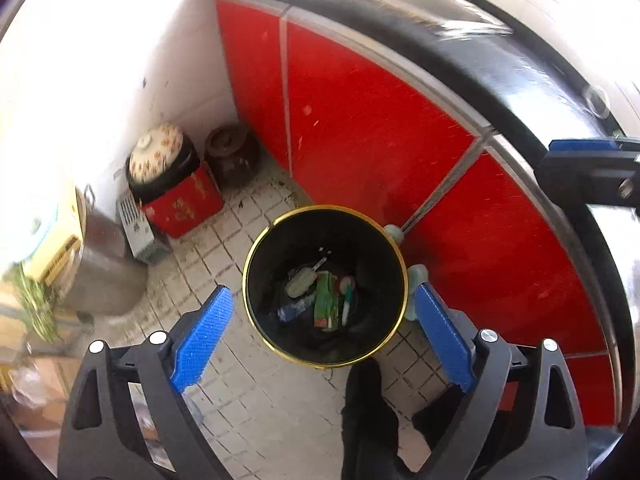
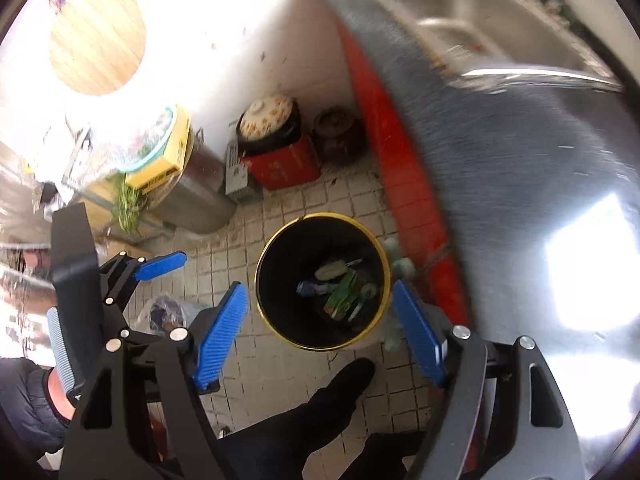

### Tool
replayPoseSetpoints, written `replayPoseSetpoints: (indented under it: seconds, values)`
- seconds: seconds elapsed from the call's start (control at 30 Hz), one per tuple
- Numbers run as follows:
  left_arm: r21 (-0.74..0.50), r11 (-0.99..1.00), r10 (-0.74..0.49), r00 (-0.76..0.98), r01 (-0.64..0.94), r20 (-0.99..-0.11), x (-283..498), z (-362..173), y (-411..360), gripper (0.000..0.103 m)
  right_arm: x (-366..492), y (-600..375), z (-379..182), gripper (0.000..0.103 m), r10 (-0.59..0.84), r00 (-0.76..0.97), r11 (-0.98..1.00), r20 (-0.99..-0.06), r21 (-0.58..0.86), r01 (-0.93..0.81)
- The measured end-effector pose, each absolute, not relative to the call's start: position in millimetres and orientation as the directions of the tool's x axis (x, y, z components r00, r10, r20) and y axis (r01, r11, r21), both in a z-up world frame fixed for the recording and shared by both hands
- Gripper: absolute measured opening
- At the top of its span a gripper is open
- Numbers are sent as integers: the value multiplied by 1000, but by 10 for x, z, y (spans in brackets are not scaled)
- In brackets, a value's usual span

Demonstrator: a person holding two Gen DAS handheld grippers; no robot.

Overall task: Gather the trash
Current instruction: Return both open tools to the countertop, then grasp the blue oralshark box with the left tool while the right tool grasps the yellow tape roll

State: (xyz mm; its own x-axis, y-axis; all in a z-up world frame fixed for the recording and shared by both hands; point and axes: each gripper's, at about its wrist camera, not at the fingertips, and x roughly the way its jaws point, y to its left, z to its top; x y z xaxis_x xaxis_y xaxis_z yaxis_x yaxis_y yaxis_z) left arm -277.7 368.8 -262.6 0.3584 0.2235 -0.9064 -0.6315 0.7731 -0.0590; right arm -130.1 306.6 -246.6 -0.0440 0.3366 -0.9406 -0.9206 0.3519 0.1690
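A black trash bin with a gold rim (image 1: 256,248) stands on the tiled floor below both grippers. On its bottom lie a green wrapper (image 1: 326,300), a pale scrap (image 1: 298,284) and a blue wrapper (image 1: 292,310). My left gripper (image 1: 324,292) hangs above the bin, open, with nothing between its blue pads. My right gripper (image 2: 320,290) is also open and empty over the bin's rim (image 2: 264,248), with the green wrapper (image 2: 340,296) in sight inside. In the right wrist view the left gripper (image 2: 116,288) shows at the left, jaws wide.
Red cabinet doors (image 1: 380,140) under a steel counter with a sink (image 2: 480,20) run along the right. A pale green mop head (image 1: 416,276) leans by the bin. Jars, a red box (image 1: 184,204) and a metal pot (image 2: 200,196) crowd the corner. A dark shoe (image 2: 340,392) stands near the bin.
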Motion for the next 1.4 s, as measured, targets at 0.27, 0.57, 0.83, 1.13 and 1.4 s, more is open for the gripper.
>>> replayPoseSetpoints:
  seconds: [0.27,0.57,0.83,1.13,1.4]
  values:
    - [-33,919,188,508,-394,-840,-1923,-1801,2869,93,-667,1676,-1375,78,429,241,581,-870,61,-812]
    - [-51,998,-64,628,39,-775,-658,-1078,1211,93,-140,-628,-669,81,271,557,896,-785,-6,-444]
    - [-81,971,-200,572,226,-795,-172,-981,139,93,-179,-2102,-582,82,115,634,988,-765,19,-156]
    - [-68,967,-196,542,246,-817,22,-1018,-156,93,-123,-2415,-681,82,129,621,989,-773,54,-138]
    - [7,968,-139,556,252,-820,348,-1143,179,93,189,-2043,-805,82,237,565,955,-791,82,-286]
